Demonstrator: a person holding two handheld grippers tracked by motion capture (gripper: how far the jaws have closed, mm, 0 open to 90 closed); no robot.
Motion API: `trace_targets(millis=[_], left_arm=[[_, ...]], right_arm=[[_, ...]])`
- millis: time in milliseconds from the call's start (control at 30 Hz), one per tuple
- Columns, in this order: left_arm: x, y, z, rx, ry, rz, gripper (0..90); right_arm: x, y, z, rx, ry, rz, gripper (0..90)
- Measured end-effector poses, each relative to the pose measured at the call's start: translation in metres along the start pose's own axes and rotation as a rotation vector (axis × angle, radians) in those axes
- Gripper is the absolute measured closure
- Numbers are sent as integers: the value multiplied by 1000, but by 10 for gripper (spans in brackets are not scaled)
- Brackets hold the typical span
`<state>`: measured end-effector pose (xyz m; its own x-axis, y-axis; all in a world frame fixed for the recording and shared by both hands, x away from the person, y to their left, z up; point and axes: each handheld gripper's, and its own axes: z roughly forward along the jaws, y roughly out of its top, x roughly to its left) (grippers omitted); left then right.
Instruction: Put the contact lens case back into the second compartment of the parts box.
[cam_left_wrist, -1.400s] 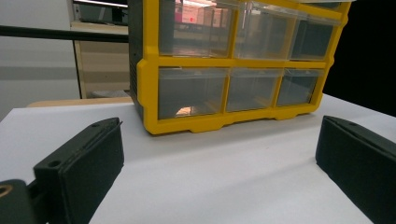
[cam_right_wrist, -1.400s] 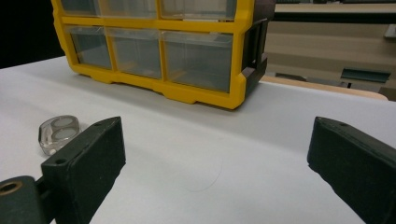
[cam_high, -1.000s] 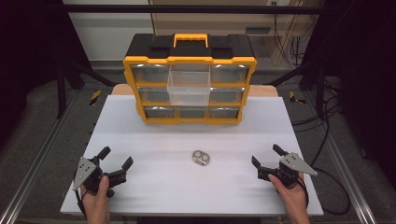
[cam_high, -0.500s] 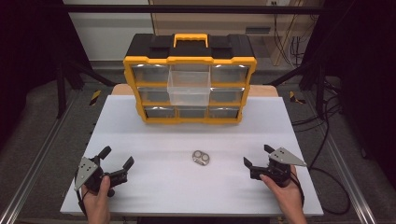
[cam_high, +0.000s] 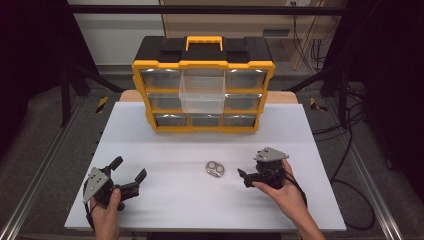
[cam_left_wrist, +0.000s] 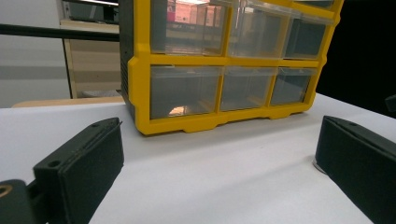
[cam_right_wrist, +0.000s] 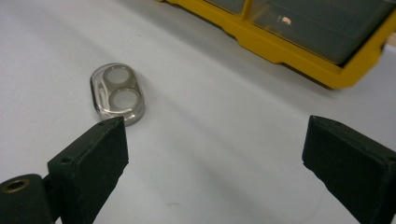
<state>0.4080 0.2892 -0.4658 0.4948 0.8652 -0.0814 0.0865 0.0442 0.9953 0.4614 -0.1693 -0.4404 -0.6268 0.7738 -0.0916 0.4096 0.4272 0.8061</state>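
The right gripper (cam_high: 248, 178), fingers wide, pointed at the small clear two-well case (cam_high: 215, 169) on the white table (cam_high: 310, 200); the left gripper (cam_high: 129, 176) rested near the table's front-left corner, fingers wide.

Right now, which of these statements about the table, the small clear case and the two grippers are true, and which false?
1. The right gripper grips the small clear case. False: its jaws are open and the case lies apart on the table.
2. The left gripper is open. True.
3. One middle drawer of the yellow organizer is pulled out. True.
4. The case lies inside that drawer. False: it lies on the table in front of the organizer.
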Motion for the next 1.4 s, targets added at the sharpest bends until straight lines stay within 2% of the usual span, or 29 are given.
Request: trace_targets(millis=[133, 200, 467, 667, 900, 1033, 1367, 1400], left_arm=[[1, -1, 2, 8, 1, 5, 7], [3, 0, 2, 4, 4, 0, 7], [6, -1, 3, -4, 2, -22, 7], [7, -1, 3, -3, 2, -21, 7], [8, -1, 4, -11, 2, -38, 7], [7, -1, 5, -3, -4, -28, 7], [6, -1, 5, -8, -6, -22, 7], [6, -1, 6, -6, -4, -23, 8]], right_arm=[[5, 9, 8, 24, 32, 0, 75], [10, 16, 17, 70, 59, -22, 83], [19, 19, 35, 138, 101, -45, 77], [22, 20, 44, 161, 124, -39, 83], [30, 25, 53, 170, 155, -58, 87], [34, 26, 58, 183, 179, -70, 94], [42, 27, 75, 208, 228, -77, 239], [42, 27, 79, 207, 238, -69, 292]])
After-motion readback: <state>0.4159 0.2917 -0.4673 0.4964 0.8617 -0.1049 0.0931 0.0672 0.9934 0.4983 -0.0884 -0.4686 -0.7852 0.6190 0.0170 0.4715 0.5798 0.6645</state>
